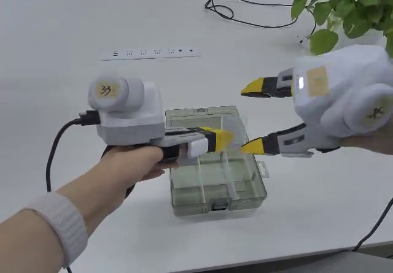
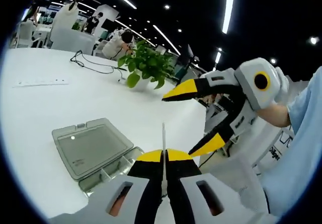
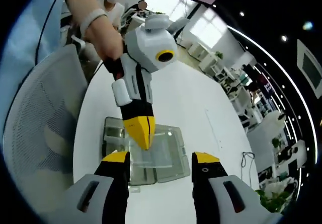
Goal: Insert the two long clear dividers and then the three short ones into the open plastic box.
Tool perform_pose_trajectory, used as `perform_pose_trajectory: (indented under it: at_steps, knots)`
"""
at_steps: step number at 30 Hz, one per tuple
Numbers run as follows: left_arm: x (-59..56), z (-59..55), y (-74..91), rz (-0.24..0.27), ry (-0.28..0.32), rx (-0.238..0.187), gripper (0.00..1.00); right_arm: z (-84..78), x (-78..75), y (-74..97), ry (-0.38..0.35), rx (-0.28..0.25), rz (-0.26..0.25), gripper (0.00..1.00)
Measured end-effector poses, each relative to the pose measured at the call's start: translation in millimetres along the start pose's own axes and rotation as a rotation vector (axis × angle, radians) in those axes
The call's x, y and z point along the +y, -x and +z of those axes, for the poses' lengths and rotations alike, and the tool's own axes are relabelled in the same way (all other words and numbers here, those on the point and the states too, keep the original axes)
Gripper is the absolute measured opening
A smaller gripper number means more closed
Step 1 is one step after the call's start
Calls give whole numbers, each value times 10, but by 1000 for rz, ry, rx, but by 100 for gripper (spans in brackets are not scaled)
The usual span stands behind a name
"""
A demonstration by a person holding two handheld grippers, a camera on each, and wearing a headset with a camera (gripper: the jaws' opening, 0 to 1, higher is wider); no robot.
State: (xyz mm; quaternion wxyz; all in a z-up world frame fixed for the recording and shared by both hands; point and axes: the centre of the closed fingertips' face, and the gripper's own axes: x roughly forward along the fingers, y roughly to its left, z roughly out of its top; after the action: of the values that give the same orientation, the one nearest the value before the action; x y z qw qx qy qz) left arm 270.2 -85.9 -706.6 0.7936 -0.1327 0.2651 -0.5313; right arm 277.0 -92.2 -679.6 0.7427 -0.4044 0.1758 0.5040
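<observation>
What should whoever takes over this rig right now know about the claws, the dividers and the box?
Left claw: shut on a thin clear divider, held over the open plastic box. Whether it is a long or a short one cannot be told.
Right claw: open and empty, in the air just right of the box.
Box: on the white table, with its lid folded back.
Done: some partition lines show inside the box, but how many cannot be told.
Left: probably seat the held divider, then check the count and fit the rest.
</observation>
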Motion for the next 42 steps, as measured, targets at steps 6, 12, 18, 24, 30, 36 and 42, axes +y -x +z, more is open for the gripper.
perform_pose_trajectory:
  at_steps: [6,12,18,24,30,36,42]
  knots:
    - [-98,-118,51,-70,-156,43,0,5,-26,80,-62,-15,90,44]
    - [-183,-129,78,-136,-313,38,0,-5,56,81,-95,-4,223,34]
    - [-271,-183,113,-185,-398,48,0,15,230,95,-79,36,337,26]
    - [-304,-254,133,-206,-439,64,0,38,359,93,-79,53,407,19]
    - [-347,-294,150,-229,-457,71,0,26,498,72,-81,83,465,14]
    - [-382,-294,152,-240,-458,66,0,23,566,67,-75,96,494,7]
    - [-396,-296,155,-247,-465,65,0,9,593,58,-75,103,511,4]
